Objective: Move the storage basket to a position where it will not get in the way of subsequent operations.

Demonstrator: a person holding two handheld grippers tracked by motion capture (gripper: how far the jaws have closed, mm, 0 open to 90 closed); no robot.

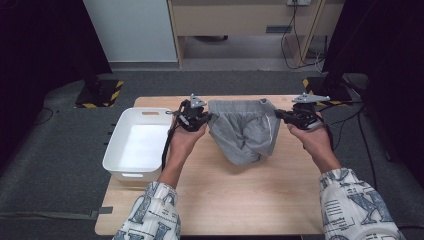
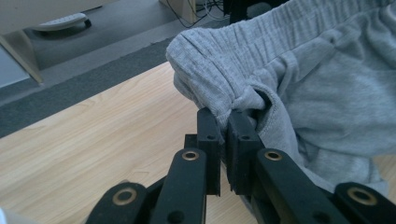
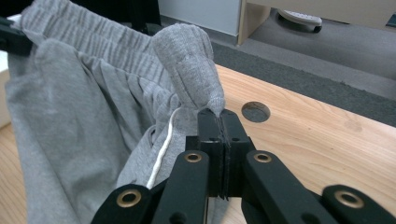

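A pair of grey shorts (image 1: 245, 130) with an elastic waistband hangs over the wooden table (image 1: 240, 200), stretched between both grippers. My left gripper (image 1: 206, 117) is shut on the waistband's left corner; in the left gripper view the jaws pinch a fold of the grey shorts (image 2: 261, 79) at my left gripper (image 2: 223, 122). My right gripper (image 1: 278, 115) is shut on the right corner. In the right gripper view the fabric of the shorts (image 3: 93, 107) bunches above my right gripper (image 3: 217, 116), and a white drawstring (image 3: 161, 154) dangles beside it. The shorts' lower end rests on the table.
A white plastic bin (image 1: 137, 142) stands on the table's left side, close to my left hand. A round hole (image 3: 256, 111) is cut in the tabletop near the right gripper. Dark carpet surrounds the table; wooden furniture and cables stand at the back.
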